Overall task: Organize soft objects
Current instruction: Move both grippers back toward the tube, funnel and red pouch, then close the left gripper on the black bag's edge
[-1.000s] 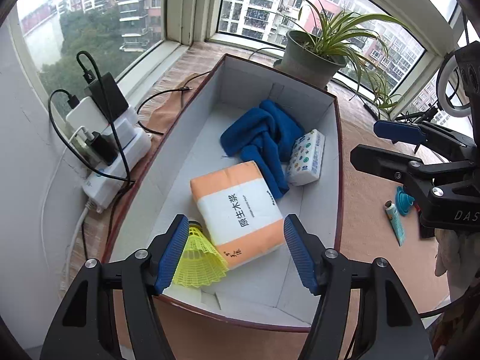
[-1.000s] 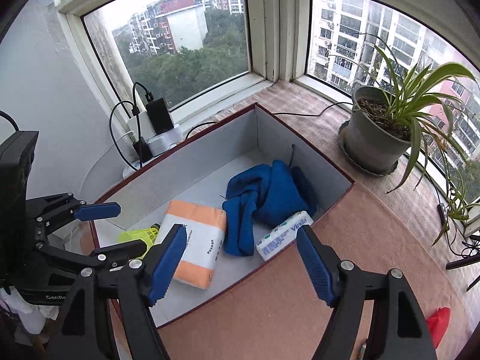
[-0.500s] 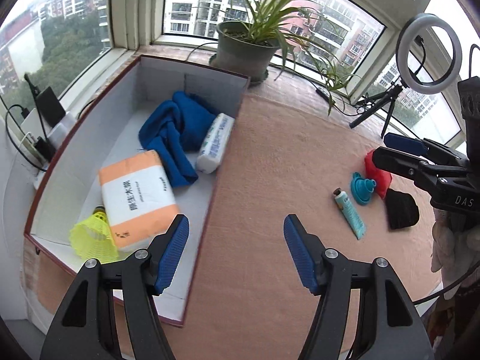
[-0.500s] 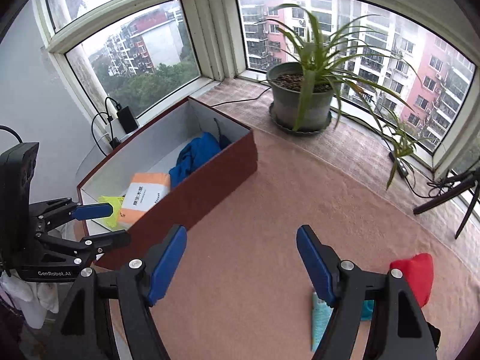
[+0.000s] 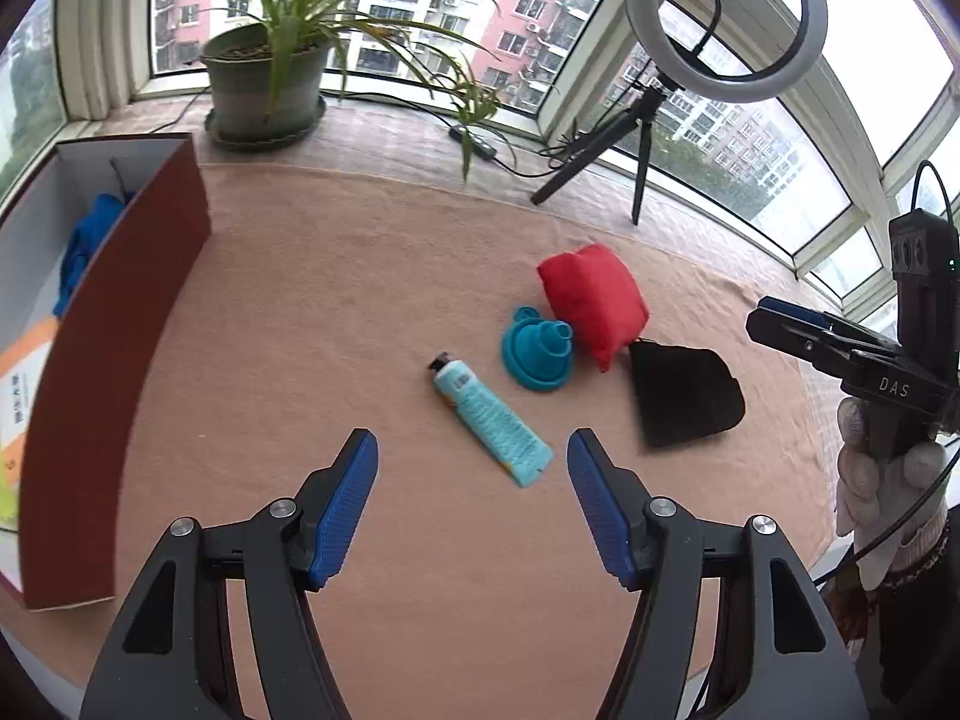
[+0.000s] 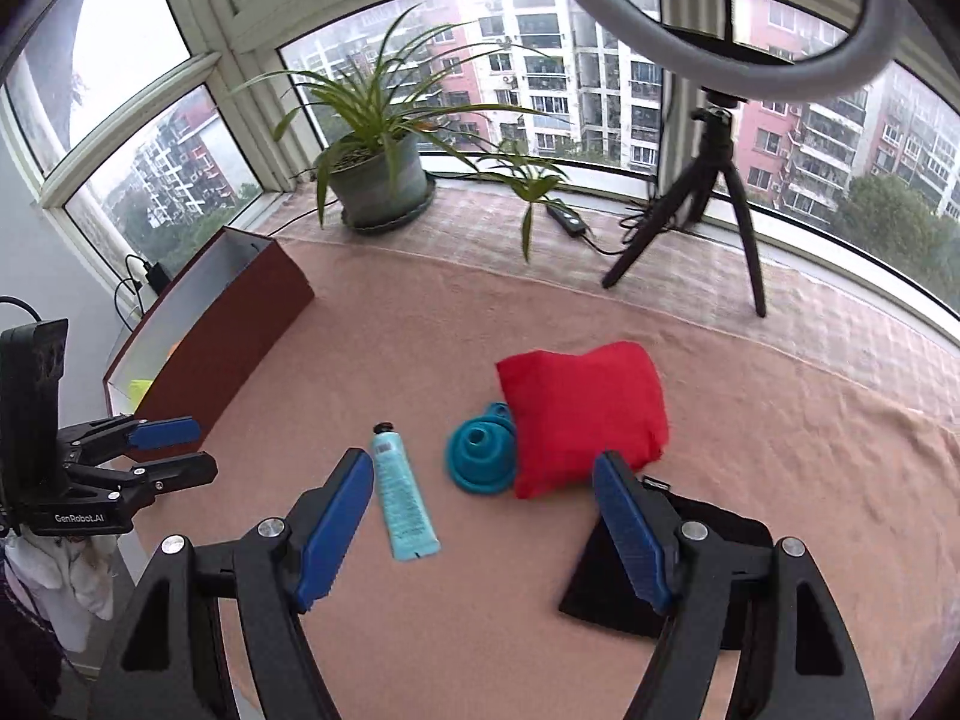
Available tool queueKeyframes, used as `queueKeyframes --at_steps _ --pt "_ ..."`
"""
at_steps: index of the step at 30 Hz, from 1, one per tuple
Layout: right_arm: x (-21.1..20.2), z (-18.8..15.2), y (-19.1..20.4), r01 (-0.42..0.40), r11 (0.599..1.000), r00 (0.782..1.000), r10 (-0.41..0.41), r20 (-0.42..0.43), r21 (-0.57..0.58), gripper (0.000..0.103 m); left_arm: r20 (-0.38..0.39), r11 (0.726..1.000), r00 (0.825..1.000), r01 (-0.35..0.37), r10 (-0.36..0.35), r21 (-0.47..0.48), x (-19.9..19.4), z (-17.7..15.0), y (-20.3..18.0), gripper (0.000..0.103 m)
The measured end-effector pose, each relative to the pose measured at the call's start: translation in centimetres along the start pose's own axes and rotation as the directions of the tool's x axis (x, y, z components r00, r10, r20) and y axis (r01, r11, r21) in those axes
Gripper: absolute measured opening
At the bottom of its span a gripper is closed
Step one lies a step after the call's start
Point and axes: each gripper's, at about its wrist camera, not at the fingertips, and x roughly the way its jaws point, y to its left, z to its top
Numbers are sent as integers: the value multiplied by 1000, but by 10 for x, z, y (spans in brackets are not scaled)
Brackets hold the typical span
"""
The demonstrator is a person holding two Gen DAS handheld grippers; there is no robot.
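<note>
Tongs swung off box; tube diagonal.

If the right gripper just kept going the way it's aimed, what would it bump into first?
Probably the red pouch or the blue funnel beside it; both lie ahead between the open right gripper jaws, though depth is unclear.

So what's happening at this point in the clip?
A person holds a gripper in each hand over a cloth-covered table. The left gripper and right gripper are both open and empty. Ahead lie a red pouch, a black pouch, a teal funnel and a tube, none touched. The box at the left already holds a blue cloth and a tissue pack.
</note>
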Motion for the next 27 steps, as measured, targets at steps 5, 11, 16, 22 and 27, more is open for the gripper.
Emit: queueKeyframes --at_steps 5,11,16,22,27 --pt "-8 -18 -64 11 995 1000 -9 -20 103 72 -44 998 997 65 -65 5 37 -2 -40 66" --pt "-5 -40 -125 8 977 997 8 -73 213 72 -119 992 987 118 -112 41 85 -4 -86 66" --pt "7 -55 -168 -28 947 992 66 -109 320 72 -183 989 974 146 -137 37 121 -2 -110 66" --pt "25 -65 -195 -51 921 983 115 -145 387 72 -222 988 964 156 -149 15 154 3 -126 66" --pt "35 -71 -202 -77 908 973 158 -166 413 72 -236 987 960 158 -153 0 168 5 -130 66"
